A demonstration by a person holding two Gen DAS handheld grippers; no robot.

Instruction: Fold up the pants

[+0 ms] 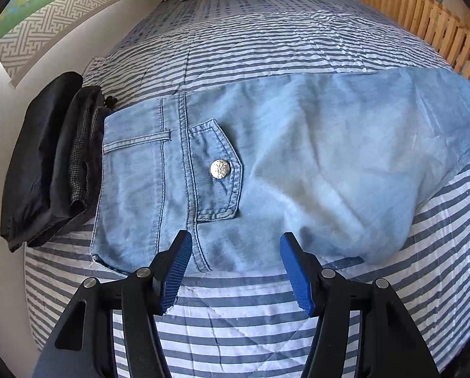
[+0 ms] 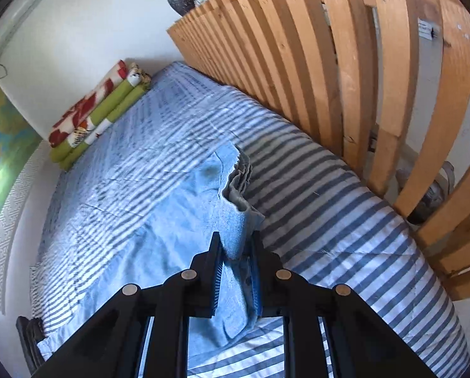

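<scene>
Right hand-held gripper (image 2: pixel 236 245) pinches pants (image 2: pixel 231 236) on striped bed (image 2: pixel 345 220).

Light blue denim pants (image 1: pixel 297 157), blue-and-white striped quilt (image 1: pixel 266 41), black folded clothes (image 1: pixel 42 157), green floral bedding (image 2: pixel 93 110)

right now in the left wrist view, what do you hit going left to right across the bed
dark folded clothes → belt loop on the waistband → silver button on the pocket flap → pale blue pants leg running off right → wooden slatted rail. The open left claw sits low in the view.
</scene>
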